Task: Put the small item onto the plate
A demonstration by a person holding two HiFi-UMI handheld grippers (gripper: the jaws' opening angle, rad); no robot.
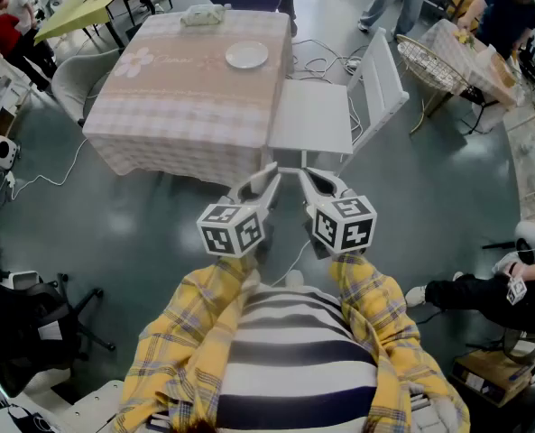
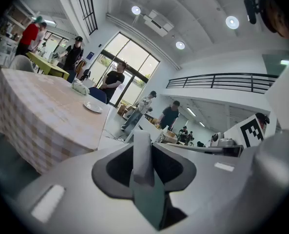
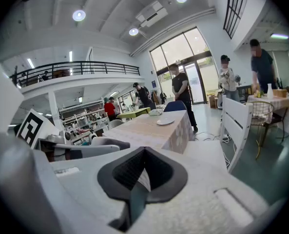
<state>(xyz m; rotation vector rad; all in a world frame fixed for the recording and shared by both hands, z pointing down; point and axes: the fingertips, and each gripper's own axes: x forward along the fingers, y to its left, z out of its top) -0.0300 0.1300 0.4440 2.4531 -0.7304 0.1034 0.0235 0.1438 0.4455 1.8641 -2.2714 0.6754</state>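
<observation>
Plate (image 1: 246, 55) on checked table (image 1: 186, 97) (grey floor); left gripper (image 1: 269, 174), right gripper (image 1: 305, 176) fingers seemingly together, empty.

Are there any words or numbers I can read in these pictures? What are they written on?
No text here can be read for sure.
tablecloth: faint marks beside the flower print, maybe writing, too blurred to read.
marker cubes: black-and-white square patterns only, no letters or numbers.
</observation>
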